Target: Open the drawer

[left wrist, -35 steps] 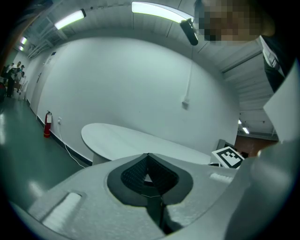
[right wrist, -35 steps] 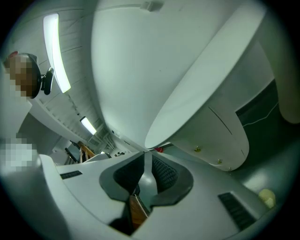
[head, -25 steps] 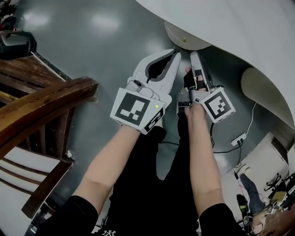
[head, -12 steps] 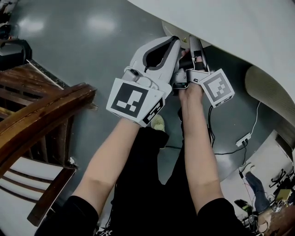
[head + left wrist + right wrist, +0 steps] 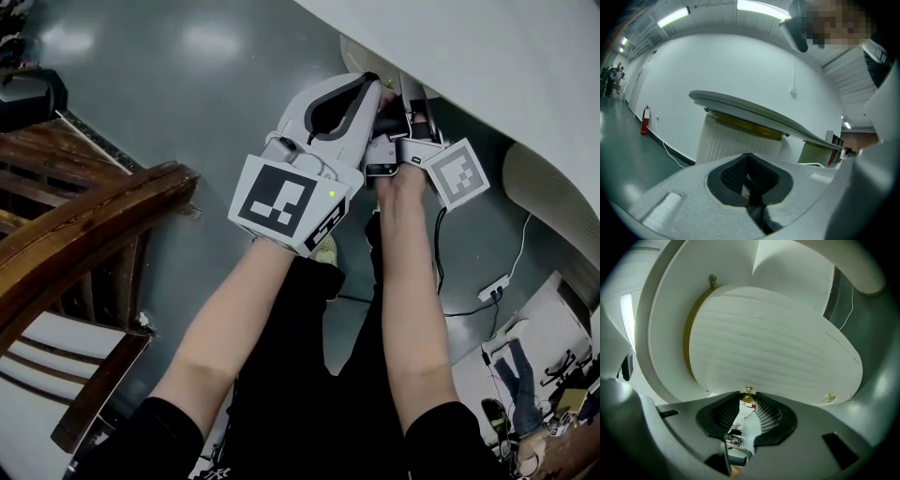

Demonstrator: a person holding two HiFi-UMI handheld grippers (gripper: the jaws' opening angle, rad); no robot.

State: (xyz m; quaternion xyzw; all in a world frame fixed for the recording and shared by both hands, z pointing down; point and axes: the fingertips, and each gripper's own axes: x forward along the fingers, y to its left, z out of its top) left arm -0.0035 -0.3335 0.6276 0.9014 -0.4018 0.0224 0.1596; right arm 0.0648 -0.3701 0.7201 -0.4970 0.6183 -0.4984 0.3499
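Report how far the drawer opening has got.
Done: the right hand-held gripper is lined up at the ribbed drawer front, jaws apart, with the brass knob at their tips. In hand: the grasp of that knob, not yet closed. Left: the pull itself; the drawer looks shut under the tabletop. The left hand-held gripper, jaws together, holds nothing.

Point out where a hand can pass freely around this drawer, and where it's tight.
Free: the grey floor between the wooden chair and the white table edge. Crowded: under that edge, where left tool and right tool bunch at the brass knob; also lower right, among cables.
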